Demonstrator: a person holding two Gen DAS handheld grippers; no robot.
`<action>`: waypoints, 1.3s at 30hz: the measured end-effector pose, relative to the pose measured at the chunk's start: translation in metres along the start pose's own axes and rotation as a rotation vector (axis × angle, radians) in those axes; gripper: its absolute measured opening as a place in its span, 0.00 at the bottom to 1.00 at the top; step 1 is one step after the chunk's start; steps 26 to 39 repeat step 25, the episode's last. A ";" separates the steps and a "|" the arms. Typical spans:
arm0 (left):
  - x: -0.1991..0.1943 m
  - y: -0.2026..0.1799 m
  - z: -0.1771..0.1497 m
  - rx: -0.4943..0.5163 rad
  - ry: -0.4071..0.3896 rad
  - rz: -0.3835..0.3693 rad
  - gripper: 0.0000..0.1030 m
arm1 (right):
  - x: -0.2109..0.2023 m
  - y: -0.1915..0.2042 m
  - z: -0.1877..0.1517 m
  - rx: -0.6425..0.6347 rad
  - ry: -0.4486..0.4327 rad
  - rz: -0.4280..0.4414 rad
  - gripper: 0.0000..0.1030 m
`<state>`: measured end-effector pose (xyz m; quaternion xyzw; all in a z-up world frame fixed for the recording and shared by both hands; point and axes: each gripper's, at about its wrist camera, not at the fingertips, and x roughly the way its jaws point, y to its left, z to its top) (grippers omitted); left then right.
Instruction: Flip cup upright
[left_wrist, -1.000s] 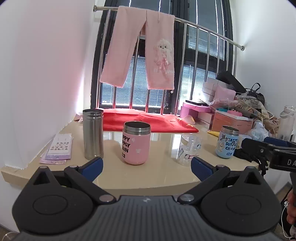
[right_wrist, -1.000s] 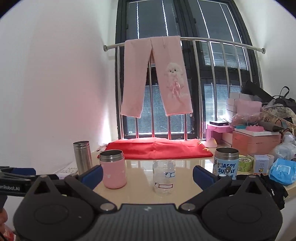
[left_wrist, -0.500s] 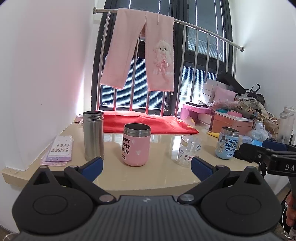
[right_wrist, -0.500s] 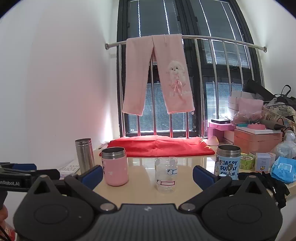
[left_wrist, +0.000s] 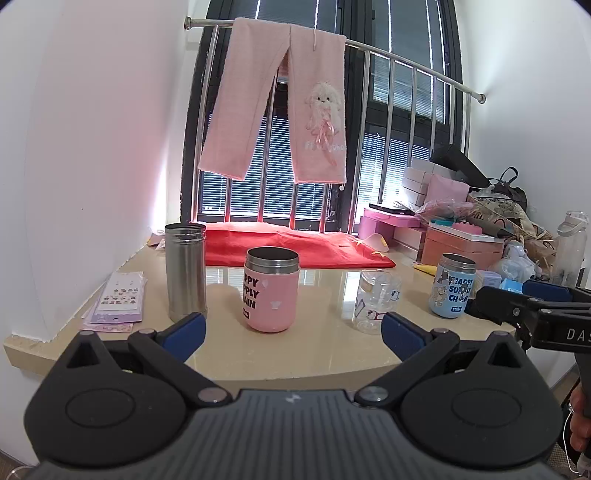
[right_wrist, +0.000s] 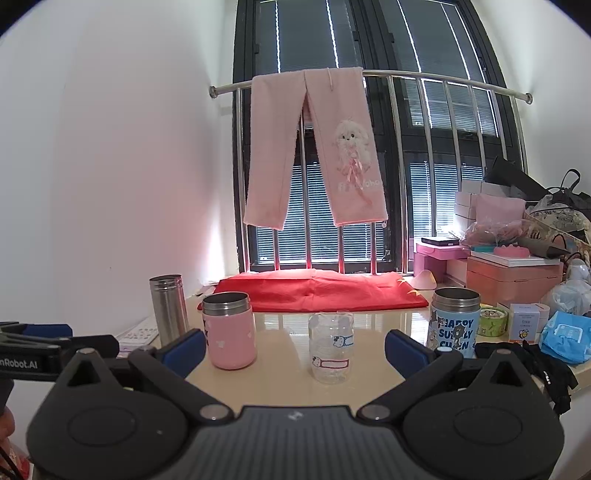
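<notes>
A: Left wrist view first. What is showing?
B: The left gripper (left_wrist: 291, 328) is hanging in front of the table (left_wrist: 325, 354) with its jaws spread wide and holding nothing. The pink cup (left_wrist: 271, 290) is standing between the blue pads, open mouth up. A steel flask (left_wrist: 185, 271) is standing just left of it, and the clear cup (left_wrist: 376, 301) is sitting to its right, mouth down on the table by the look of it. A blue cartoon cup (left_wrist: 452, 285) is standing farther right, and the right gripper (left_wrist: 517, 306) is reaching in from the right edge.

A: And the right wrist view?
B: The right gripper (right_wrist: 295, 347) is facing the clear cup (right_wrist: 331, 347), which is sitting near the middle of the table (right_wrist: 280, 384), between the pink cup (right_wrist: 229, 334) and the blue cartoon cup (right_wrist: 455, 321). Its jaws are also spread apart and empty. The steel flask (right_wrist: 168, 308) is standing behind the pink cup, pink trousers (right_wrist: 314, 151) are hanging on the rail, and a red cloth (right_wrist: 317, 290) is lying below them.
</notes>
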<state>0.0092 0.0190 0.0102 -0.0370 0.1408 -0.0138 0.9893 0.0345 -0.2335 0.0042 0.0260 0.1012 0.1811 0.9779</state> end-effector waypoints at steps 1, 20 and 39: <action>0.000 0.000 0.000 0.000 0.001 0.001 1.00 | 0.000 0.000 0.000 -0.001 0.000 -0.001 1.00; 0.001 0.001 0.000 -0.002 0.003 0.004 1.00 | -0.001 -0.001 0.000 -0.001 0.001 0.000 1.00; 0.001 0.002 -0.001 -0.007 0.007 0.004 1.00 | -0.001 -0.001 -0.001 -0.003 0.002 0.000 1.00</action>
